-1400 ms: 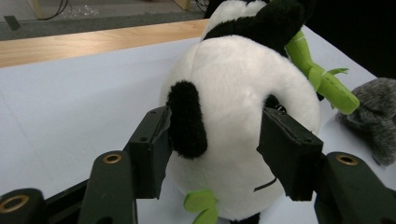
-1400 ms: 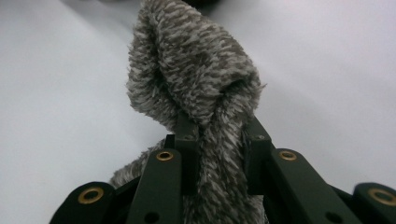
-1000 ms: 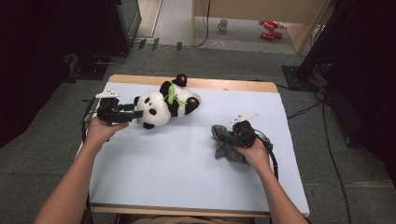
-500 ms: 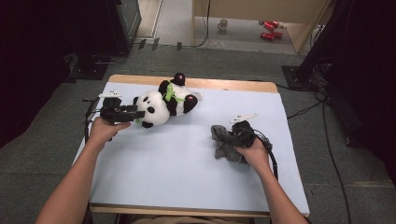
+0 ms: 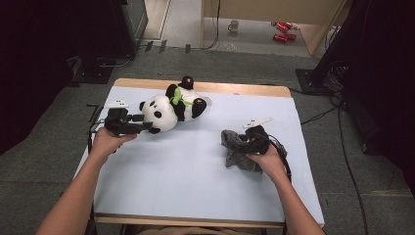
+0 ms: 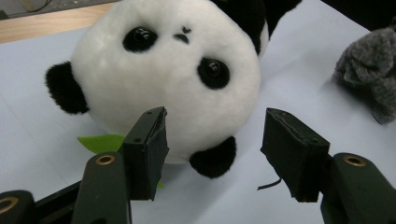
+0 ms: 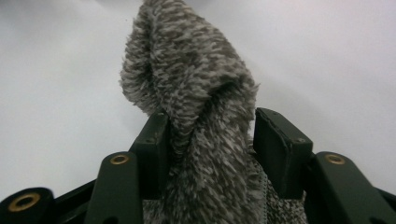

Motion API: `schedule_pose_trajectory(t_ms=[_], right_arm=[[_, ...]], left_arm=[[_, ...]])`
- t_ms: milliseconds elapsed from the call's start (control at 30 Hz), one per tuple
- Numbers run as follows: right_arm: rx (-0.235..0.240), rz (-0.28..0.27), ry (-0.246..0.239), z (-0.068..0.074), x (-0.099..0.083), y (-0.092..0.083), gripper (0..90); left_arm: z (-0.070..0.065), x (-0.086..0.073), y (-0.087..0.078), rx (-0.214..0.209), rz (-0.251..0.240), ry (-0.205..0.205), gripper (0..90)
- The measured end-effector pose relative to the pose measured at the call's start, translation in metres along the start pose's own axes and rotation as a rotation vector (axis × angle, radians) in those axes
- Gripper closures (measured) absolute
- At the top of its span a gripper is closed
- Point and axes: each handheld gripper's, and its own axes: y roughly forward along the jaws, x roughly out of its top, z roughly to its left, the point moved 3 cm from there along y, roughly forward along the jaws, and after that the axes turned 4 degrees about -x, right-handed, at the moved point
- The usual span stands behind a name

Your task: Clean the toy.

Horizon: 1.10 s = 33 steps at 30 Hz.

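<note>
The left gripper (image 5: 142, 128) is being held at the table's left side with its jaws spread wide and pressing on nothing, the head of the panda plush (image 5: 171, 105) lying just beyond the pads (image 6: 152, 140), toward the far left of the pale blue table cover (image 5: 195, 176). The right gripper (image 5: 247, 143) is being held right of centre; its jaws have just been opening, and the grey fuzzy cloth (image 7: 196, 116) is lying loosely between them, released. No brand, label or legible writing is being shown on either item.
</note>
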Motion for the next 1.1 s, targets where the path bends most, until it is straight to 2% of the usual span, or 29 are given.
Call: schedule_pose_trajectory(t_ms=[100, 267, 467, 833, 1100], right_arm=[[0.006, -0.021, 0.011, -0.002, 0.001, -0.006, 41.5], [0.025, -0.060, 0.015, -0.005, 0.001, -0.016, 40.5], [0.043, -0.078, 0.003, -0.005, 0.000, -0.023, 37.2], [0.005, -0.086, 0.014, -0.020, -0.008, -0.036, 40.4], [-0.031, -0.104, 0.048, -0.030, -0.015, -0.043, 44.0]], left_arm=[[-0.006, -0.004, 0.000, -0.001, 0.021, 0.016, 39.9], [-0.015, -0.011, -0.001, -0.001, 0.021, 0.039, 39.5], [-0.019, -0.023, 0.000, 0.002, 0.045, 0.031, 39.3], [-0.024, -0.039, -0.003, 0.008, 0.065, 0.051, 37.8], [-0.028, -0.050, -0.004, 0.015, 0.072, 0.072, 37.0]])
